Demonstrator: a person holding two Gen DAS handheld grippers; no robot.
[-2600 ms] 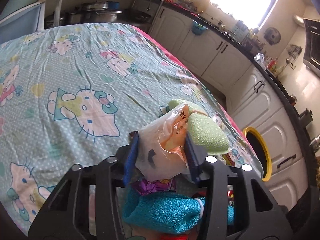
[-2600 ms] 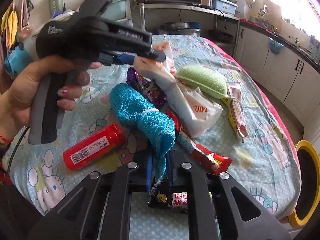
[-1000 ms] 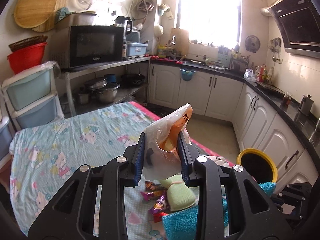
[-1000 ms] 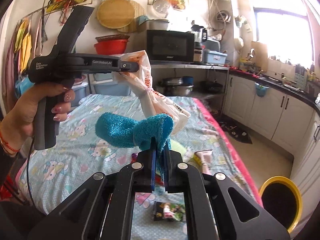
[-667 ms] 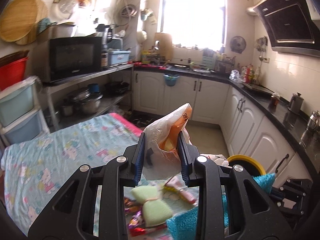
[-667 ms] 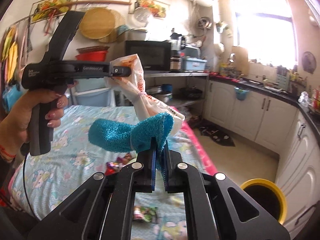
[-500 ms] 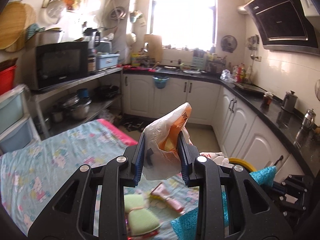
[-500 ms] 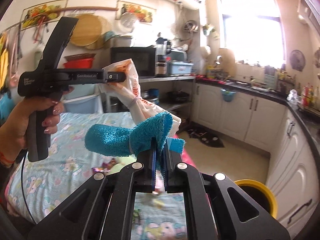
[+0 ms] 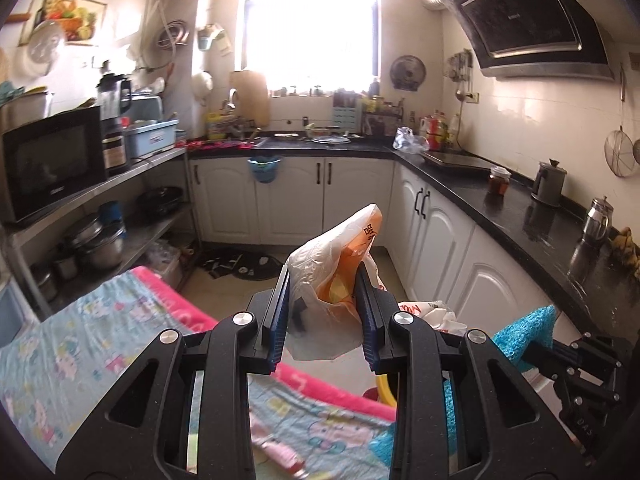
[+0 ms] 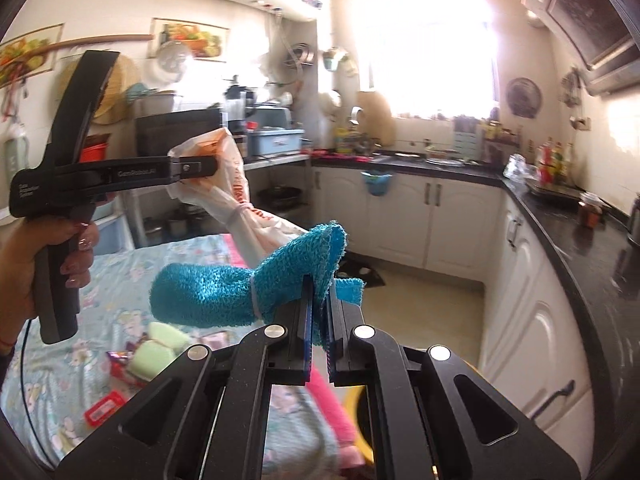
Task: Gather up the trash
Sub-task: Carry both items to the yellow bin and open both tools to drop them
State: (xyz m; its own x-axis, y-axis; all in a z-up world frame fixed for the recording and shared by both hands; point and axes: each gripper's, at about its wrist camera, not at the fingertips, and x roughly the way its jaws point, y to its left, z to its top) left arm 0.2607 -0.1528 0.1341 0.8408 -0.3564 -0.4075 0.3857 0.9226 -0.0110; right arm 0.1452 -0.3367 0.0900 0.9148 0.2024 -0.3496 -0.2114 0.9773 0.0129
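A cartoon-print table cloth (image 10: 120,280) carries a green sponge (image 10: 158,350) and wrappers (image 10: 120,364).

Left tool (image 9: 323,320) clamping plastic bag (image 9: 330,300), blue cloth (image 9: 524,332) at right, patterned tablecloth (image 9: 80,360) below

Both wrist cameras ride high above the bed (image 10: 120,280), facing the kitchen window (image 9: 312,24) at 12 o'clock — sharing counters (image 10: 560,220), cabinets — left gripper (image 10: 192,168) at 10 in right view

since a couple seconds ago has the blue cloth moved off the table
Yes. The blue cloth is up in the air in the right gripper, carried past the pink table edge toward the yellow bin, away from the green sponge lying there.
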